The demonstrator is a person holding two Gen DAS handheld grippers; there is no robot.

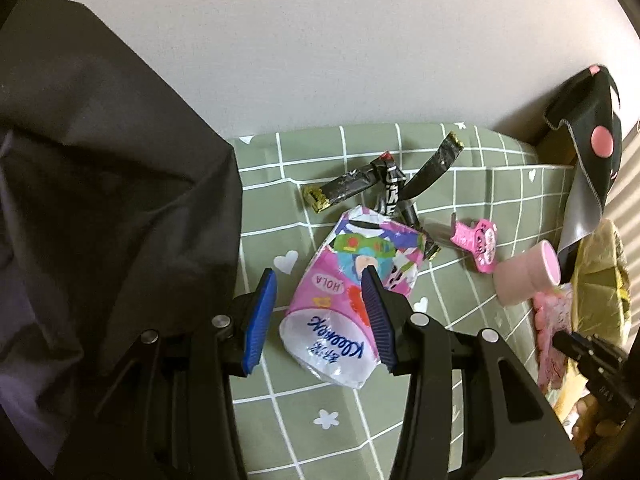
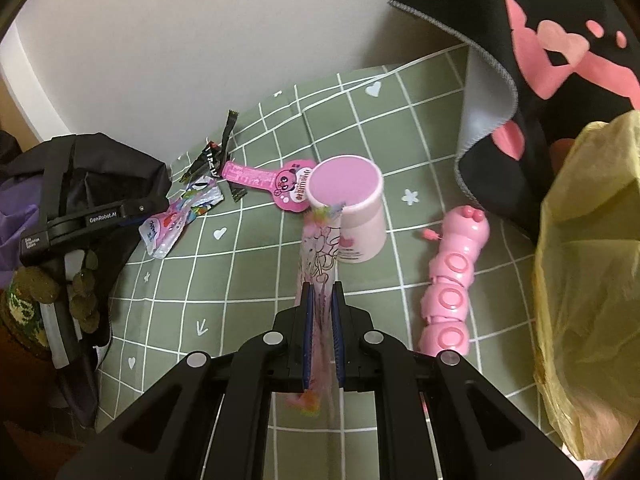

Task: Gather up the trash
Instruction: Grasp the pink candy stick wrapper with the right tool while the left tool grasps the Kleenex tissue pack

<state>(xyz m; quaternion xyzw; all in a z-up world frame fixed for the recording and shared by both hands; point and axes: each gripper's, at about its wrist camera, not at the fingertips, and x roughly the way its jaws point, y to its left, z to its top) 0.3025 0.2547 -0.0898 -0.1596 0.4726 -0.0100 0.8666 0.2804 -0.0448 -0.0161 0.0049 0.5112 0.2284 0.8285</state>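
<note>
A pink tissue pack (image 1: 340,300) with cartoon print lies on the green checked tablecloth (image 1: 360,420). My left gripper (image 1: 319,276) hangs over it, open, with a blue pad on either side and the left pad clear of the pack. My right gripper (image 2: 322,286) is shut on a long clear pink wrapper (image 2: 320,248), held above the cloth. Crumpled black wrappers (image 1: 384,184) lie just beyond the tissue pack. A pink bear-printed wrapper (image 2: 276,184) lies flat behind the held wrapper. A yellow plastic bag (image 2: 592,280) stands open-sided at the right edge.
A pink cylinder tub (image 2: 352,204) stands behind the held wrapper and a pink caterpillar toy (image 2: 452,276) lies to its right. A black mat with pink hearts (image 2: 540,60) droops at the back right. Dark cloth (image 1: 100,160) fills the left. A white wall borders the far edge.
</note>
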